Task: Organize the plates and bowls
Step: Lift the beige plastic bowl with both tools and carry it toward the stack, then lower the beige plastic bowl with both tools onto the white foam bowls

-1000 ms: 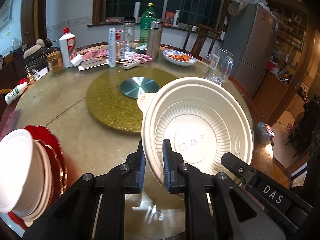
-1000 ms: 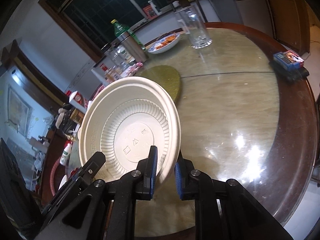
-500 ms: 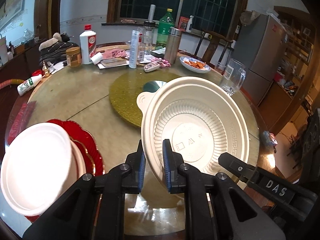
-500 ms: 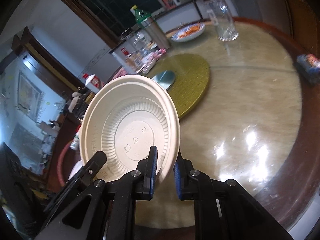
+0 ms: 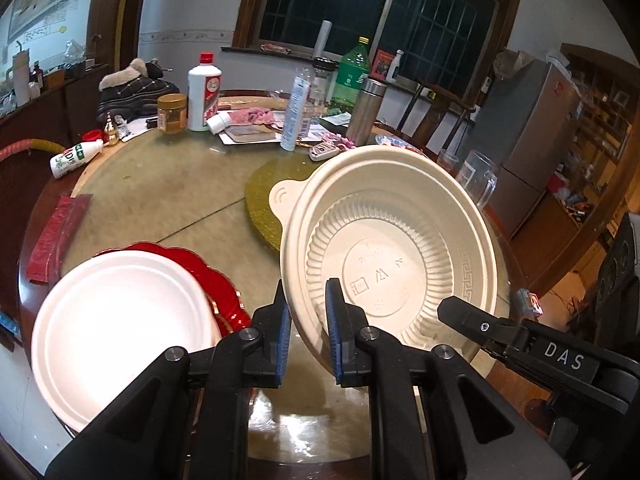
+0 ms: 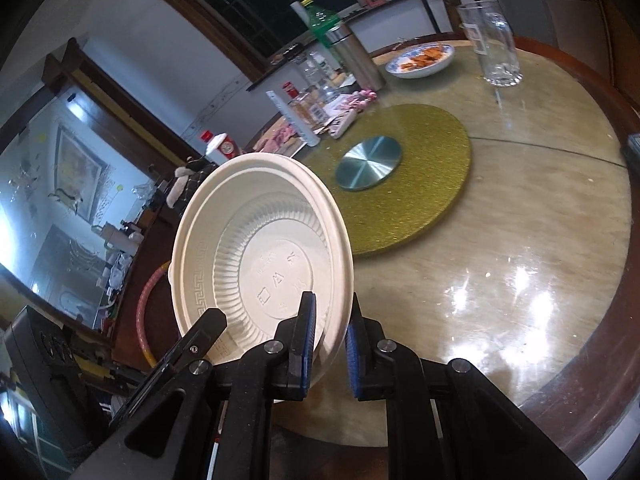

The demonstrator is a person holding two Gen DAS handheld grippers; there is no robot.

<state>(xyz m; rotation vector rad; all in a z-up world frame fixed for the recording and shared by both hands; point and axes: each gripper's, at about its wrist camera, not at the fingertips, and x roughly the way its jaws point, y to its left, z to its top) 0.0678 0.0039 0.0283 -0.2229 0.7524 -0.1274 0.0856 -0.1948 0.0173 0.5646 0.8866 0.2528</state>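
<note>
**Cream bowl held aloft by both grippers**

Cream-coloured and ribbed, the bowl (image 5: 394, 248) hangs tilted above the desk (image 5: 168, 200), its inside facing the cameras. Left gripper (image 5: 307, 330) is clamped on the near rim, blue pads either side of the wall. Right gripper (image 6: 329, 346) bites the same bowl (image 6: 260, 256) on its opposite edge, jaws squeezed tight on the rim. Down at the left, a white plate (image 5: 120, 328) sits on top of red plates (image 5: 212, 280) near the desk's edge. Beyond the bowl lies the gold turntable (image 6: 432, 184), and a glass mug (image 6: 494, 46) stands far across.
</note>
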